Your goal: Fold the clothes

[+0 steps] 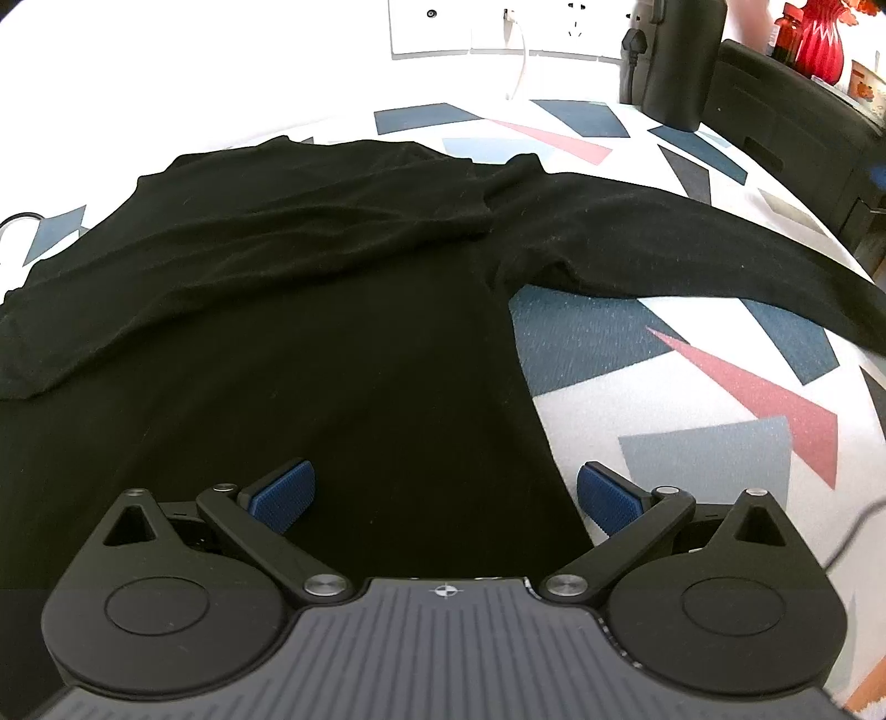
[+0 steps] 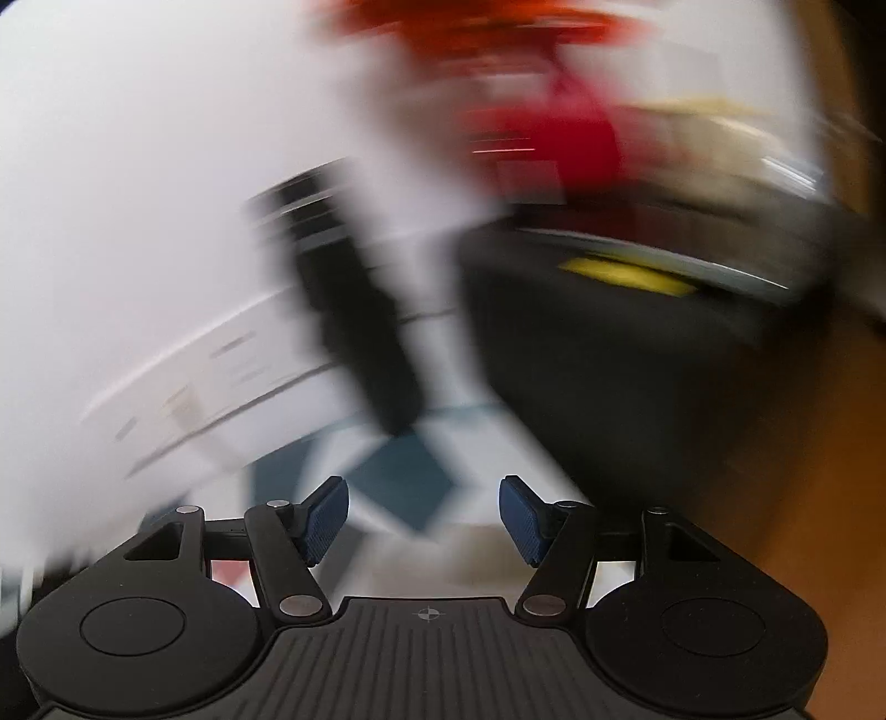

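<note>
A black long-sleeved garment (image 1: 310, 310) lies spread on a white cloth with blue, grey and pink shapes (image 1: 692, 387). One sleeve (image 1: 720, 260) stretches out to the right; the other side is folded over the body at the left. My left gripper (image 1: 443, 498) hovers open over the garment's near right edge, its blue pads (image 1: 282, 495) holding nothing. The right wrist view is heavily blurred by motion. There my right gripper (image 2: 423, 518) is open and empty above the patterned cloth (image 2: 404, 476), and the garment is out of its sight.
At the back stand a white wall with sockets (image 1: 498, 27), a white cable (image 1: 520, 61), a black cylinder (image 1: 675, 61), a dark box (image 1: 792, 127) and a red vase (image 1: 819, 39). A blurred dark box (image 2: 609, 332) and red shape (image 2: 559, 138) face the right gripper.
</note>
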Action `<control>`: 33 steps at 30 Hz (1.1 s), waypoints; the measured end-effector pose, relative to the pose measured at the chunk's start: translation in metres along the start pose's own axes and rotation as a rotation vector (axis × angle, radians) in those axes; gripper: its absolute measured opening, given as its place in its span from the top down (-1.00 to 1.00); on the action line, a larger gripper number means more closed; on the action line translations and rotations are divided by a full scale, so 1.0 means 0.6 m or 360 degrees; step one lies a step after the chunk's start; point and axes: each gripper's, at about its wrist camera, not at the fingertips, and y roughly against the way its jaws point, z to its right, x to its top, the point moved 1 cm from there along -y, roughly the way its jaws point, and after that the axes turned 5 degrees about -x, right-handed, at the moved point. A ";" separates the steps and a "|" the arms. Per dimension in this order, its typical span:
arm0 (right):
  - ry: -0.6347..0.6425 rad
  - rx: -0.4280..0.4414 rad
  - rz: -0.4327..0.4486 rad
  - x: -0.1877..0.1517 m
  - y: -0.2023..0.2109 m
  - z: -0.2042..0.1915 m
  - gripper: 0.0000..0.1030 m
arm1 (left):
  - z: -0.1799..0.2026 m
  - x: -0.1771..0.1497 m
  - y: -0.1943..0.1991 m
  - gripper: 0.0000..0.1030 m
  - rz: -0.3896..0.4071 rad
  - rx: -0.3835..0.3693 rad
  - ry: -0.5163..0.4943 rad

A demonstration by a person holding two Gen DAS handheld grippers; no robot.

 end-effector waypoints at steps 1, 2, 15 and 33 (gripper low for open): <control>-0.0109 -0.0040 -0.0004 -0.003 0.012 0.034 -0.09 | 0.002 0.002 -0.001 -1.00 -0.0001 0.0004 0.0007; -0.0219 -0.0080 -0.0007 -0.007 0.025 0.068 -0.09 | 0.004 0.006 -0.003 -1.00 -0.0008 0.0010 0.0016; -0.0530 -0.0251 -0.0136 -0.069 0.025 0.220 -0.27 | 0.028 0.027 -0.020 -1.00 -0.0025 0.0048 0.0042; -0.0386 -0.0106 -0.0049 -0.052 -0.007 0.212 0.29 | 0.029 0.031 -0.021 -1.00 -0.0071 0.0015 0.0004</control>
